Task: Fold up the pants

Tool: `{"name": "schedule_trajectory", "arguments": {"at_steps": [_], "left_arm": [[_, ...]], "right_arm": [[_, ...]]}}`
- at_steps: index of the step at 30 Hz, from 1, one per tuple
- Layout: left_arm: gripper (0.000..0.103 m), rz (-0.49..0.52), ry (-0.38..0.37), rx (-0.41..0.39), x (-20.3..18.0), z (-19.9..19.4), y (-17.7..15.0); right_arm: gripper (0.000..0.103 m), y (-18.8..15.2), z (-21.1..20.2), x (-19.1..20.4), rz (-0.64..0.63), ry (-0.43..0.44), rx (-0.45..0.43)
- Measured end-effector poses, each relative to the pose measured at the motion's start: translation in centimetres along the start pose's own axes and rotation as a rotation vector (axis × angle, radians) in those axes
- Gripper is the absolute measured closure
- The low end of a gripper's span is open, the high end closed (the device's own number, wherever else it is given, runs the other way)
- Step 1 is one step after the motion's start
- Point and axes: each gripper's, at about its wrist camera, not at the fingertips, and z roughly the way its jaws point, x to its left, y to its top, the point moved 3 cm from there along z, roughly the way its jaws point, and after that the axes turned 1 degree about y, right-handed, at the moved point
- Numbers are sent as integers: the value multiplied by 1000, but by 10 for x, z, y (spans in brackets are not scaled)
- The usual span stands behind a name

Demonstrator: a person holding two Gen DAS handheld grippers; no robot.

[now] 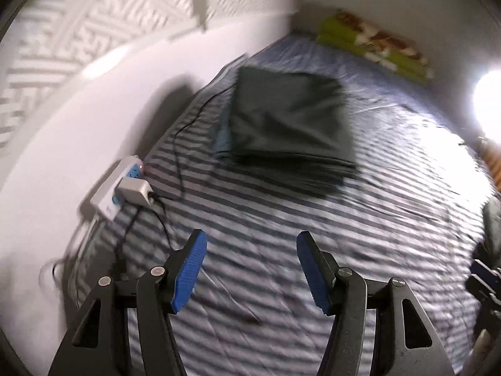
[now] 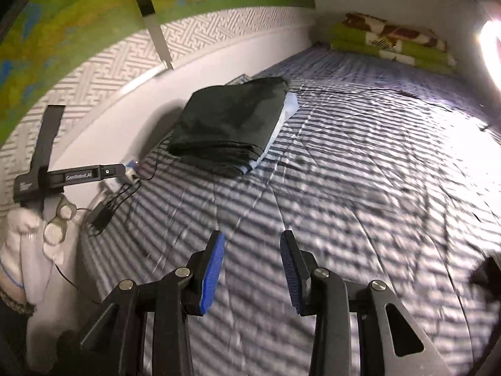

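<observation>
I see the folded pants (image 1: 288,119) lying far on the bed (image 1: 391,172); my left gripper (image 1: 252,244) and right gripper (image 2: 253,244) hang spread, empty, nearer.

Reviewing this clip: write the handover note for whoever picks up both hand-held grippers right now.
Left hand-held gripper: open, nothing between its pads, over bare striped sheet.
Right hand-held gripper: open, narrower gap, also empty.
Pants: dark, folded into a compact rectangle, lying on folded light blue cloth near the wall side of the bed; neither gripper touches them.
Nearby: power strip with charger and cables at the wall edge, folded blanket at the far end.
Done: the fold looks complete.
Left: probably nothing beyond checking the edges; the left view is blurred.
</observation>
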Motion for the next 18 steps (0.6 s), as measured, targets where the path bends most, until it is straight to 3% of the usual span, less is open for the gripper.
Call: {"name": "schedule_trajectory", "arguments": {"at_steps": [8,13,18], "left_arm": [[39,41,-73,-138,-77,-143,-83],[38,61,-67,-219,-102,-209,-121],[33,52,-93,-277,-117,-266,-163]], "right_arm": [[61,-58,-111,10,-46,-64,-121],[54,-88,-163,8,-28,-80,-168],[39,-107,-202,10,-2,-85,-205]]}}
